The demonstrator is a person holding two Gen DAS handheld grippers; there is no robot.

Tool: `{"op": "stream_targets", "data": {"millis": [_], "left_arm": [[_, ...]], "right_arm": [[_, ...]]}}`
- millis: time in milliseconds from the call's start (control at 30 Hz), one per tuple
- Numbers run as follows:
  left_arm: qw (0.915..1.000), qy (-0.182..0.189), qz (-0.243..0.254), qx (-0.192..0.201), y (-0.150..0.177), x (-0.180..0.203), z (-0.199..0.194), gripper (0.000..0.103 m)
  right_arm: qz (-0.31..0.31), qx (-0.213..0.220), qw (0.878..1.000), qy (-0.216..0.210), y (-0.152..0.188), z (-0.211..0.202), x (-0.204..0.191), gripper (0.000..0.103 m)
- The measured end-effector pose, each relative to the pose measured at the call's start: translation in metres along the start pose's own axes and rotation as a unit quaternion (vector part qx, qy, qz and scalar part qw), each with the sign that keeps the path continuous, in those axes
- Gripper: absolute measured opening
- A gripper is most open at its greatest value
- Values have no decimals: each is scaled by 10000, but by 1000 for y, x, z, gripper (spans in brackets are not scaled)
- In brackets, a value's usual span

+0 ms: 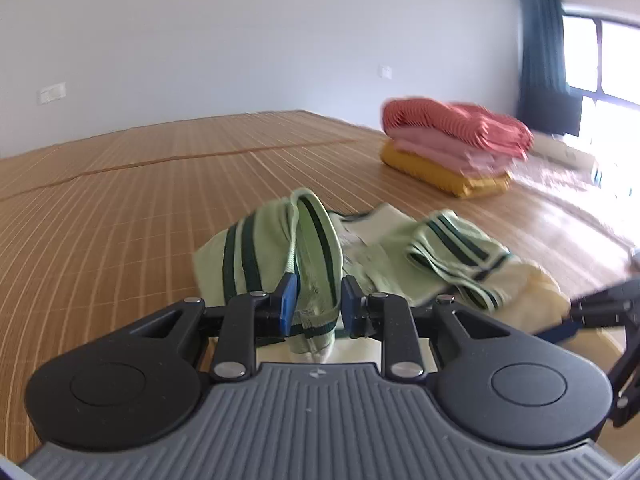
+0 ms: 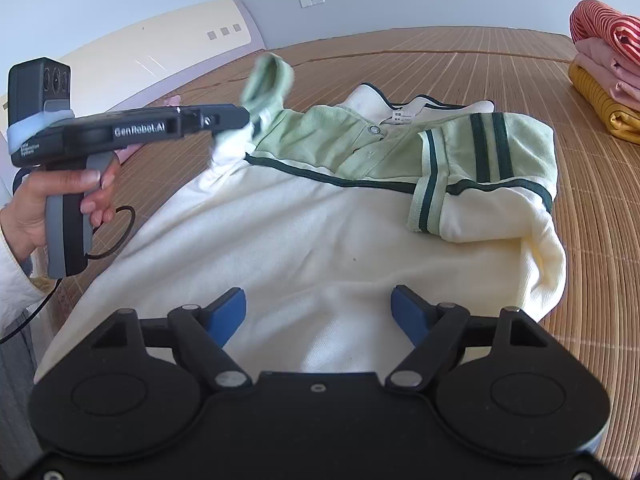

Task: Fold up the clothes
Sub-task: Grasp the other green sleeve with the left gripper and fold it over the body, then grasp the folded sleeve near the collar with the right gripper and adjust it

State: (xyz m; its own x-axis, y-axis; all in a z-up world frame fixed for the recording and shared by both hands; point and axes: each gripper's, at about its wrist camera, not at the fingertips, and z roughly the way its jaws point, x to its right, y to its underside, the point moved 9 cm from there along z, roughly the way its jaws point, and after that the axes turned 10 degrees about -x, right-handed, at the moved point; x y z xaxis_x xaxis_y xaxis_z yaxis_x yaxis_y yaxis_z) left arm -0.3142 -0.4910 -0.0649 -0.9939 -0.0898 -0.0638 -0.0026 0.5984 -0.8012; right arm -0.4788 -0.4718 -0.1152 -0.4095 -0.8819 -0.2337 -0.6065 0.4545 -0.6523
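Note:
A cream and light-green polo shirt (image 2: 328, 232) with dark green stripes lies face up on the bamboo mat. Its right sleeve (image 2: 480, 160) is folded in over the chest. My left gripper (image 1: 316, 304) is shut on the shirt's left sleeve (image 1: 308, 248), lifting the striped cuff off the mat; in the right wrist view the left gripper (image 2: 244, 120) is held by a hand at the shirt's left shoulder. My right gripper (image 2: 318, 312) hovers open over the shirt's lower cream body, its blue pads (image 2: 230, 308) wide apart with nothing between them.
A stack of folded clothes (image 1: 452, 140), red-striped on pink on mustard, sits at the far right of the mat (image 1: 140, 208); the stack (image 2: 604, 72) shows at the right edge too. A cream headboard (image 2: 160, 52) and a window with a dark curtain (image 1: 540, 40) border the bed.

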Motion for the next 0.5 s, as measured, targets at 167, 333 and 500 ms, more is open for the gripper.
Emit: {"op": "stream_targets", "data": {"millis": [167,333,500], "left_arm": [[9994,-42,231,-237,16,15,8,43],[10000,-57,14,34,22,-1,-19,73],[9988,-427,235,-109,39,-14,-19,75]], "right_arm": [[-56,57,9999,-74,3,-1,1,81],[-60,20,9999,-95,5,-2,1,81],[-77,-187,9995,-253,2,-3,3,83]]}}
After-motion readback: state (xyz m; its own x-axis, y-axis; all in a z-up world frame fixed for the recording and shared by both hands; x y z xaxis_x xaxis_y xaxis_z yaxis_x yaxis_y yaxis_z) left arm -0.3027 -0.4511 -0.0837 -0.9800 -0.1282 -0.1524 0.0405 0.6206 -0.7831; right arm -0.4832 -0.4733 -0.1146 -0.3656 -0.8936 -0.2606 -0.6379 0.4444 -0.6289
